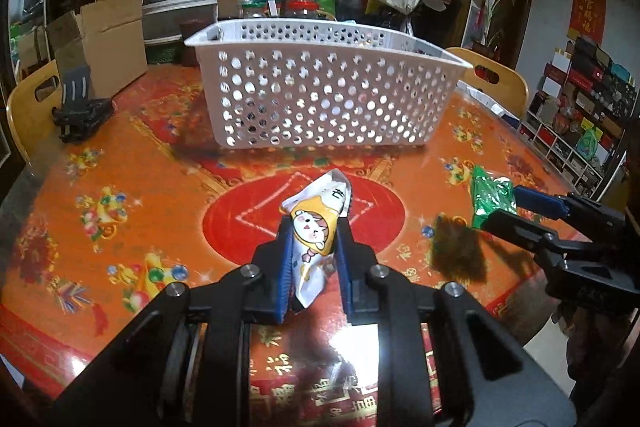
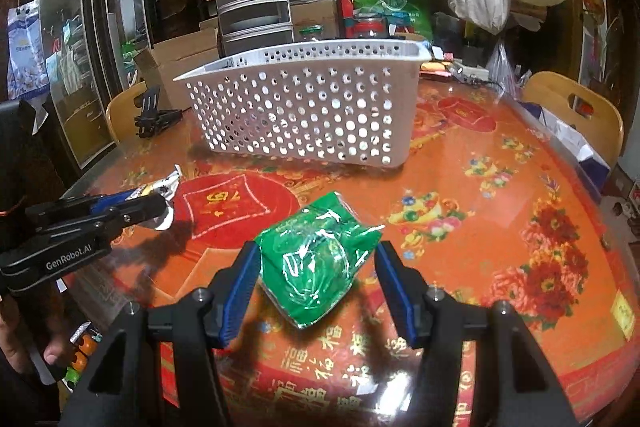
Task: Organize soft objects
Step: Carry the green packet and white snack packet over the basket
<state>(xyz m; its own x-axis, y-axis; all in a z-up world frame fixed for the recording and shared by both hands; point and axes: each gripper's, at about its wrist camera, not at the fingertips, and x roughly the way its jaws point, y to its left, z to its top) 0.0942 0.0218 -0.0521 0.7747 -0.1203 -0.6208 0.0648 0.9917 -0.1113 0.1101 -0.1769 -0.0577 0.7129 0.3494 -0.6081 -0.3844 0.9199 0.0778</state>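
The left gripper pinches a white snack packet printed with a yellow-hooded cartoon face, held above the red-and-orange tablecloth. Only the right wrist view shows "GenRobot.AI" on that gripper's body. Behind stands the white perforated basket. To the right, the right gripper has its fingers spread either side of a green foil packet; whether the packet rests on the cloth cannot be told. The cloth's Chinese characters read 福.
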